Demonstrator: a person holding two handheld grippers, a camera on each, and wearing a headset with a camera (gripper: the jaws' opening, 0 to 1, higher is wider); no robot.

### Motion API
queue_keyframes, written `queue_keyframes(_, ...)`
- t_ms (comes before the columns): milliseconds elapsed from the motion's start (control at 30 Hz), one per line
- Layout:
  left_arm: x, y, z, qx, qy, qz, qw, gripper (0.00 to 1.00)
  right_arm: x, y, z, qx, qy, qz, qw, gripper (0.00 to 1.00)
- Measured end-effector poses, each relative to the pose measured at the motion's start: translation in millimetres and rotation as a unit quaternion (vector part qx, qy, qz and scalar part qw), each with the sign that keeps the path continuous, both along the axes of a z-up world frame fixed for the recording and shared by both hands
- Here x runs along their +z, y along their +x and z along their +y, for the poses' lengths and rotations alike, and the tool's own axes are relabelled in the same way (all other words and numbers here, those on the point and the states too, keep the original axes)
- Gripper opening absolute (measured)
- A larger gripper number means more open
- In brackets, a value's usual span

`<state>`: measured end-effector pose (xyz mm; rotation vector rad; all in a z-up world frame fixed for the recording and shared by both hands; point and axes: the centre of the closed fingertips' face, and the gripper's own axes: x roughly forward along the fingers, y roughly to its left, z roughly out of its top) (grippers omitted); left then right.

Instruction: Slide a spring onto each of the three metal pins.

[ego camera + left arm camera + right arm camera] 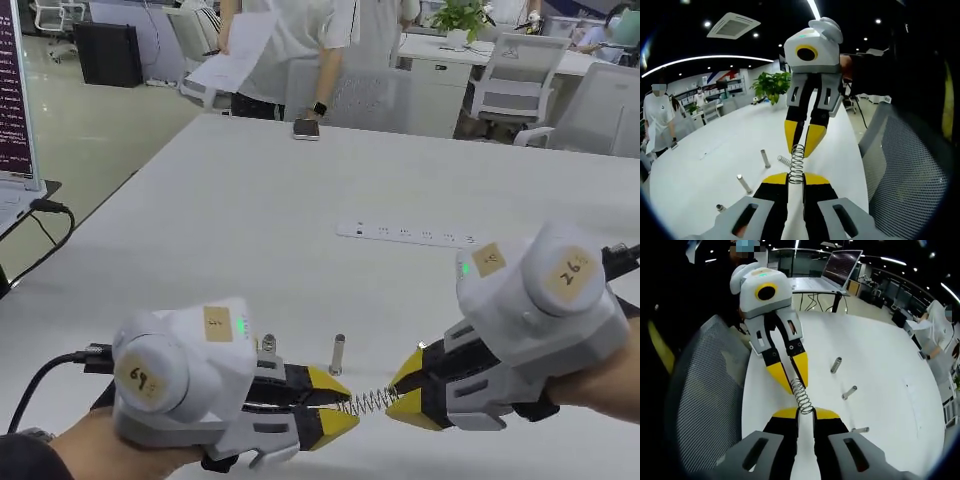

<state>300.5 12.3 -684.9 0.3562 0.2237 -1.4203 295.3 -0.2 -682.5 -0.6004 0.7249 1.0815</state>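
Note:
A steel spring (368, 402) hangs in the air between my two grippers, one end in each. My left gripper (345, 408) is shut on its left end and my right gripper (397, 393) is shut on its right end. In the left gripper view the spring (797, 162) rises from my own tips (795, 179) to the right gripper (803, 145). In the right gripper view it (801, 396) runs from my tips (805, 413) to the left gripper (793, 377). Upright metal pins (338, 355) (268, 345) stand just behind the jaws; three pins (765, 158) (744, 183) (721, 207) stand in a row. Another spring (784, 160) lies on the table.
A white power strip (405, 236) lies mid-table on the white table (200, 220). A phone (306, 128) rests at the far edge, where a person stands holding paper. A laptop (10, 120) stands at the left. Office chairs stand behind.

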Motion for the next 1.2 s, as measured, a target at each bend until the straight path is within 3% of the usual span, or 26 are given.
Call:
queue_keyframes(733,-0.9,-0.7,1.4,0.007,-0.006,0.003,1.0,0.02,24.3,-3.3,30.4,0.048,-0.005,-0.026,0.9985,0.09)
queue_keyframes(1000,2.0,-3.2,3.6,0.008,-0.017,0.006,0.9998,0.02,21.1,-4.7,33.6,0.073,-0.02,-0.011,0.9971,0.1)
queue_keyframes(1200,6.9,-6.2,5.1,0.006,-0.026,0.01,0.9996,0.02,17.5,-5.5,38.4,0.085,-0.01,0.009,0.9963,0.12)
